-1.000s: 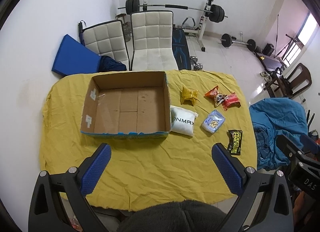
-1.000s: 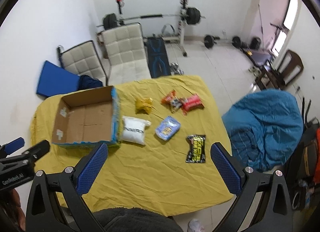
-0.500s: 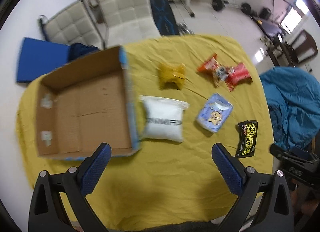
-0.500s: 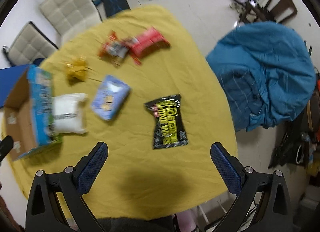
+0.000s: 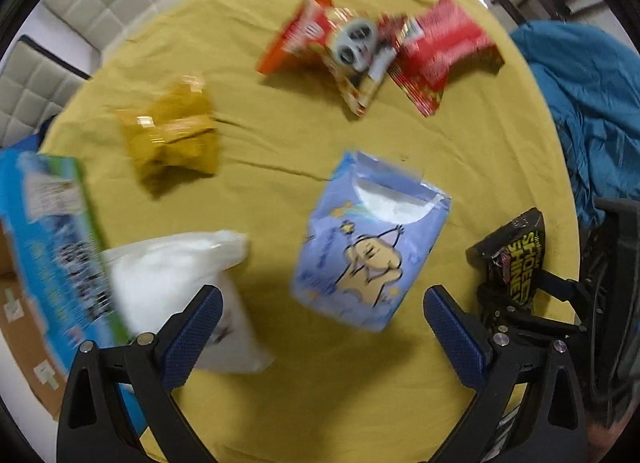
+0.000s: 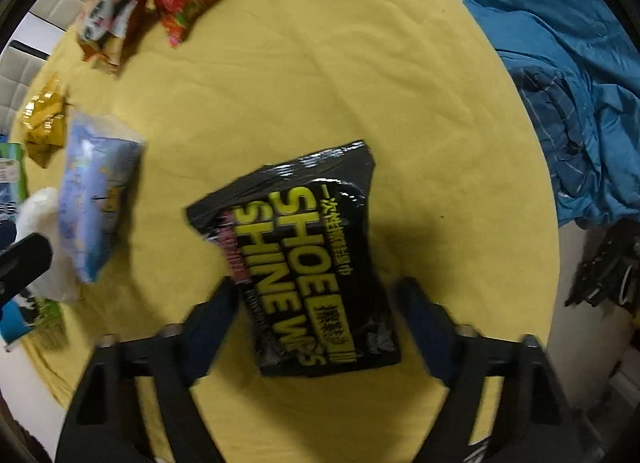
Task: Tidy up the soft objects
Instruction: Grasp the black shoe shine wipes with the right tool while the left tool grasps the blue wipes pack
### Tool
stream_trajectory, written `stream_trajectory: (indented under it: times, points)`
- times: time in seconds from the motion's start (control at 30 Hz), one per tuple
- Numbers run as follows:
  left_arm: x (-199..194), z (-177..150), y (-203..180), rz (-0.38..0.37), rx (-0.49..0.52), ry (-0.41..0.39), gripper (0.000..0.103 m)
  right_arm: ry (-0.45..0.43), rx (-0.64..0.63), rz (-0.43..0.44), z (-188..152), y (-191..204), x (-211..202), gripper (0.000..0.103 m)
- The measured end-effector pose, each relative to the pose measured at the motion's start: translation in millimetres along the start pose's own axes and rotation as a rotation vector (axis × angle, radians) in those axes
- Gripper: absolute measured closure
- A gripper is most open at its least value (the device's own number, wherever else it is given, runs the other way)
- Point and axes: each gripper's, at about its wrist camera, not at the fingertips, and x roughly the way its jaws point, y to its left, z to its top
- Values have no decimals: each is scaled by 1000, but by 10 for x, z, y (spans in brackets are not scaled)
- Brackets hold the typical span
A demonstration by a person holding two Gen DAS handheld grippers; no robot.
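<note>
Hovering low over the yellow-clothed surface (image 5: pixel 360 383), the left hand-held gripper (image 5: pixel 320 327) has its blue-padded fingers (image 5: pixel 192 335) spread wide apart, gripping nothing; the pale blue pouch with a cartoon figure (image 5: pixel 368 239) lies between and just beyond the fingertips, and the white soft pack (image 5: pixel 180 275) lies partly under the left finger, touching the printed blue wall of the cardboard box (image 5: pixel 52 247) at the surface's left edge. Farther back sit a crumpled yellow packet (image 5: pixel 172 135) and, toward the far edge, an orange snack bag with a panda face (image 5: pixel 332 47) overlapping a red snack bag (image 5: pixel 440 51). The right hand-held gripper (image 6: pixel 320 319) is also parted, its fingers (image 6: pixel 212 319) straddling the near end of the black "SHOE SHINE WIPES" pack (image 6: pixel 304 255), which lies flat on the cloth near the surface's right edge; the view is blurred, so contact between pads and pack cannot be told. In the left wrist view that same black pack (image 5: pixel 512 259) shows beside the right finger, with the other gripper's frame over it. A heap of blue fabric (image 6: pixel 568 103) rests off the right edge of the surface.
</note>
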Motion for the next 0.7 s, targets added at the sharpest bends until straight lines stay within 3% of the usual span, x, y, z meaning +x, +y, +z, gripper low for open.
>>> stream_trajectory:
  times: [0.1, 0.27, 0.43, 0.5, 0.6, 0.7]
  points:
    - [192, 120, -96, -9, 34, 42, 0, 2, 30, 19, 35, -127, 24, 39]
    - [497, 290, -114, -22, 26, 108, 0, 45, 30, 51, 126, -266, 88, 38]
    - [718, 360, -19, -100, -52, 157, 10, 62, 4, 34, 248, -311, 163, 38]
    - [696, 357, -15, -102, -54, 141, 29, 63, 12, 32, 247, -345, 156, 40]
    - [520, 275, 23, -95, -52, 115, 44, 64, 8, 15, 267, -323, 141, 44]
    - [413, 200, 81, -96, -63, 99, 50, 70, 8, 9, 239, -315, 110, 46]
